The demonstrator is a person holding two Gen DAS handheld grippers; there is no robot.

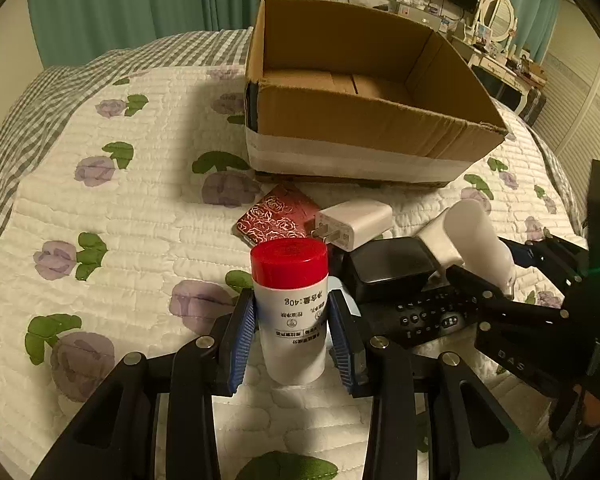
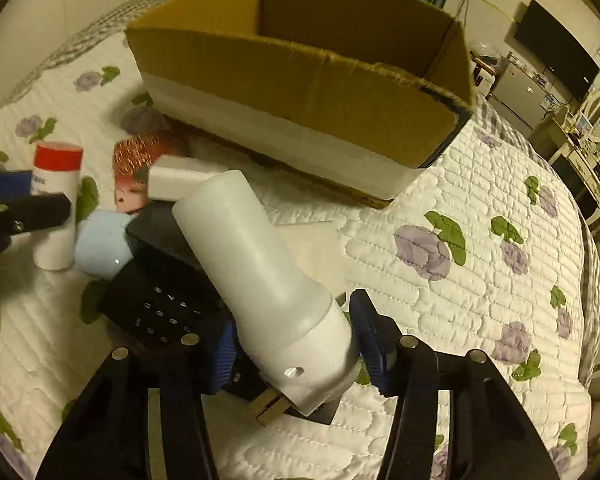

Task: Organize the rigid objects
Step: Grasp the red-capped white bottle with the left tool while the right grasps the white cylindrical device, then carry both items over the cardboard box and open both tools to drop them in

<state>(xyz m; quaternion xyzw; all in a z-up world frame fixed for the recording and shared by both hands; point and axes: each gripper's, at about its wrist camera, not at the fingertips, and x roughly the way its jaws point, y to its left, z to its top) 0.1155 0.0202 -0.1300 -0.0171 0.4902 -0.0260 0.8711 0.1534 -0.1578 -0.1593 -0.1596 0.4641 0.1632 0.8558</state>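
Observation:
My left gripper [image 1: 292, 322] is shut on a white bottle with a red cap [image 1: 289, 304], which stands upright on the quilt; it also shows in the right wrist view [image 2: 56, 204]. My right gripper [image 2: 296, 344] straddles the base of a white plastic cylinder [image 2: 260, 276], lying tilted over other items; the right pad stands slightly off it. The open cardboard box [image 1: 364, 120] sits behind, also in the right wrist view [image 2: 300, 92]. The right gripper appears at the right of the left wrist view [image 1: 496, 284].
A red patterned card case [image 1: 276, 216], a white charger plug [image 1: 352, 220], a black box [image 1: 392, 268], a black remote [image 2: 160, 304] and a pale blue object [image 2: 100, 248] lie clustered on the floral quilt [image 1: 120, 240]. A dresser with a mirror [image 1: 496, 16] stands beyond the bed.

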